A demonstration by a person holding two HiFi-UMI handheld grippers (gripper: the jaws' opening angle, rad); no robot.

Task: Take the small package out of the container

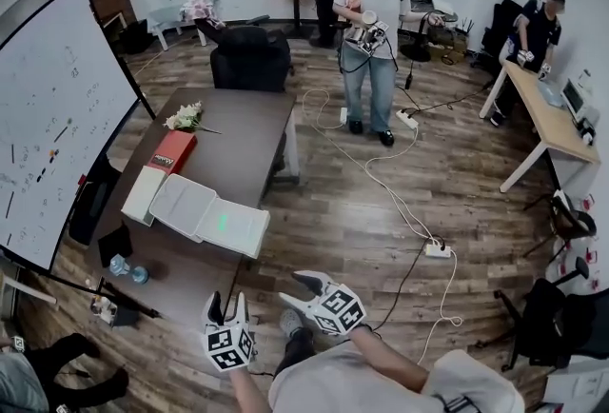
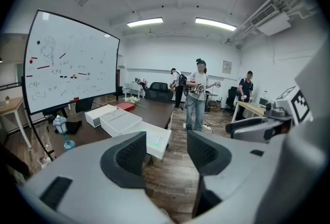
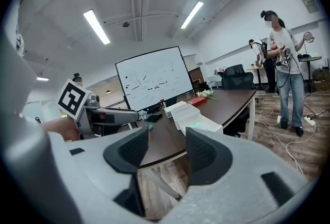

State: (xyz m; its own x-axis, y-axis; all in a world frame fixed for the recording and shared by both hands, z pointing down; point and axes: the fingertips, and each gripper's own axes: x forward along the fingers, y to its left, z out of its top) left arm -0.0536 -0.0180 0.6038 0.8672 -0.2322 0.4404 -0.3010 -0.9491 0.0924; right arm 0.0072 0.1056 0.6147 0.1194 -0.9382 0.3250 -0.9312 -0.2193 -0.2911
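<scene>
We hold both claws low in front of us over the wooden floor (image 1: 352, 211), well short of the brown table (image 1: 243, 130). The left claw (image 1: 228, 308) is open: in its own view the two dark pads (image 2: 131, 153) stand apart, with only floorboards and the far corner of the white box between them. The right claw (image 1: 297, 292) is open too, with its pads (image 3: 133, 150) spread and nothing between them but the table's edge and the floor beyond. Neither claw touches anything.

The container, a flat white box (image 1: 205, 216), lies on the near end of the table, at the edge closest to us. It looks folded open into two pale halves, and the nearer half has a small green glow on it. We cannot pick out the small package in any view. A second white box (image 1: 143, 195) sits just beside the container. A red book (image 1: 173, 151) lies past that, and a bunch of flowers (image 1: 186, 118) lies farther along the table.

A whiteboard (image 1: 57, 116) stands to the left of the table, and a water bottle (image 1: 127, 269) is near its foot. Across the room a person (image 1: 371, 30) stands on the floor, with white cables trailing to a power strip (image 1: 437, 249).
</scene>
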